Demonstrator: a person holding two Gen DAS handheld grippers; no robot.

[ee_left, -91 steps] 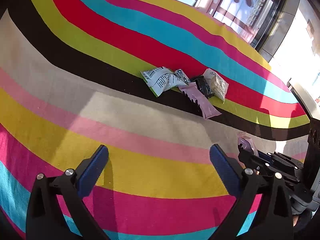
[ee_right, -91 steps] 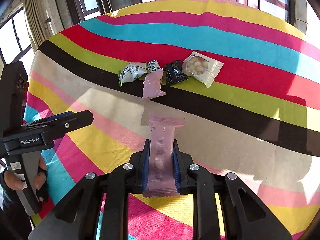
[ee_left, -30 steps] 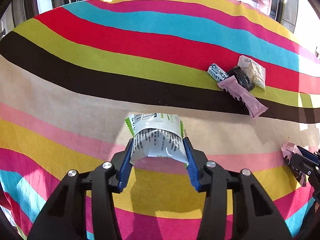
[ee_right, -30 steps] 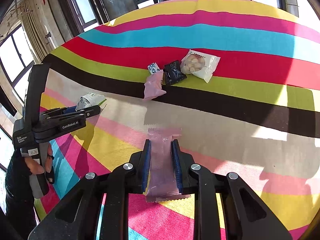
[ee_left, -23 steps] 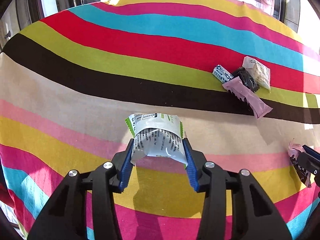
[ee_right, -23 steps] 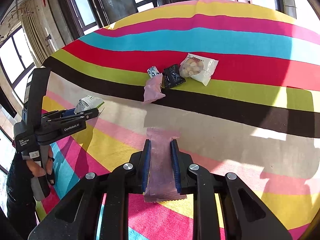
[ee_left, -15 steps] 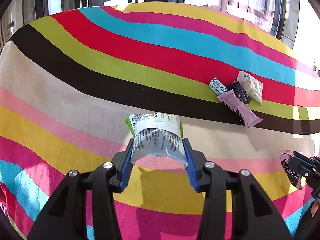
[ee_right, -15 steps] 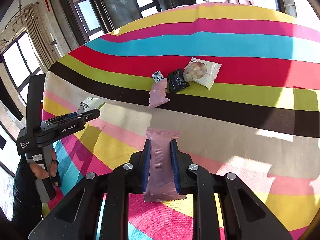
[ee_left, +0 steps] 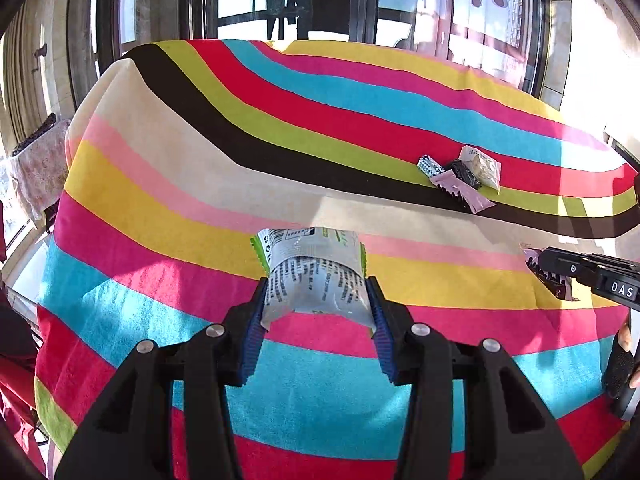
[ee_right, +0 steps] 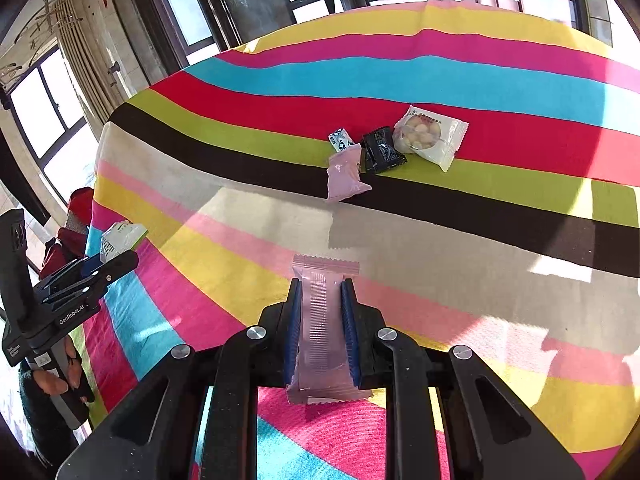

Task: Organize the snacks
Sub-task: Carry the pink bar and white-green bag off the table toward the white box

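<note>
Left gripper (ee_left: 316, 312) pinches the green-white packet (ee_left: 312, 272) aloft; right gripper (ee_right: 320, 320) pinches a pink packet (ee_right: 322, 320). Remaining snacks (ee_right: 384, 148) cluster at 1 o'clock on the striped cloth (ee_right: 480, 88). Keep both grips firm; set packets down flat, well apart.

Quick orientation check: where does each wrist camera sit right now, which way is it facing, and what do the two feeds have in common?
Left wrist: behind the left gripper, angled down across the striped tablecloth; its fingers clamp a white-green packet; the right gripper enters at the right edge.
Right wrist: behind the right gripper, angled down; it pinches a pink packet; the left gripper and a hand show at left.
Shared: the cloth and the far snack cluster.
</note>
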